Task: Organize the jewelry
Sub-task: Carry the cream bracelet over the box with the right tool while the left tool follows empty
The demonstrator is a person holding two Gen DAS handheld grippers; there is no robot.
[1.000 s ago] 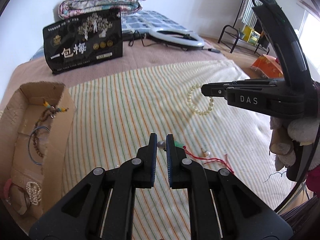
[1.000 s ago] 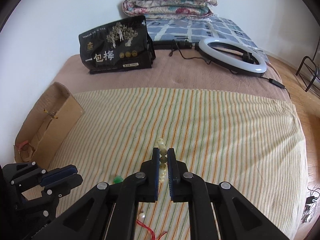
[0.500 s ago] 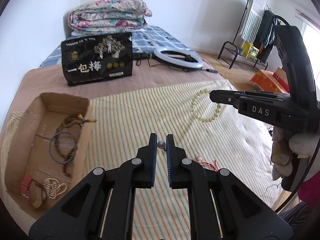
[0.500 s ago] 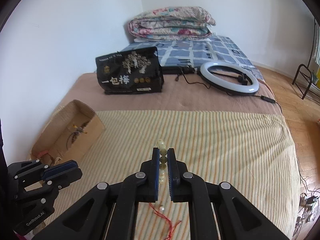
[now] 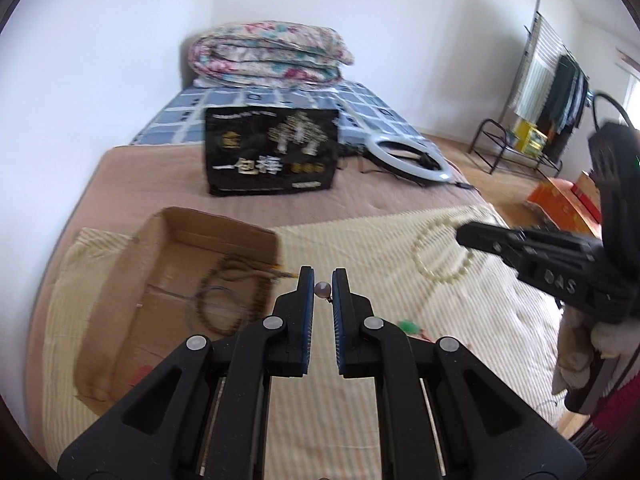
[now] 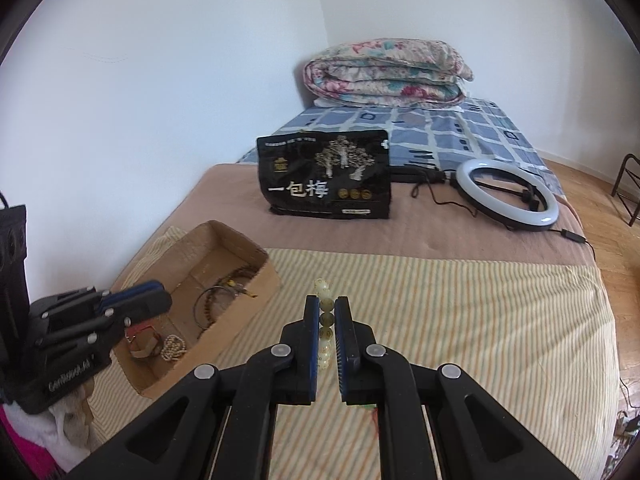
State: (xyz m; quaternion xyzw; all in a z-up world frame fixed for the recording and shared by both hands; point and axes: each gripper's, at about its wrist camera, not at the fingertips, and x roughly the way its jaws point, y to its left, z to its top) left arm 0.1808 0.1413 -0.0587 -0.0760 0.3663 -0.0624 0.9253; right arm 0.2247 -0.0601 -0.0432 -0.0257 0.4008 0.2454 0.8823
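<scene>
My left gripper [image 5: 322, 280] is shut on a small grey pearl bead [image 5: 322, 289] of a red-cord necklace, whose green bead [image 5: 407, 325] hangs below. It is held above the striped cloth [image 5: 360, 256], just right of the cardboard box [image 5: 120, 280]. My right gripper [image 6: 327, 312] is shut on a pale green bead bracelet [image 6: 325, 320], which hangs as a loop in the left wrist view [image 5: 436, 252]. The box [image 6: 240, 312] holds dark bead strings [image 6: 216, 300], a white bead bracelet [image 6: 173, 347] and a red item [image 6: 140, 334].
A black snack bag [image 6: 326, 174] stands behind the cloth. A ring light [image 6: 508, 196] with its cable lies at the back right. A folded quilt [image 6: 384, 72] is by the wall. A clothes rack [image 5: 552, 92] stands off the bed.
Both grippers have lifted their jewelry off the cloth and moved left toward the box. The red-cord necklace now hangs from the left gripper.
</scene>
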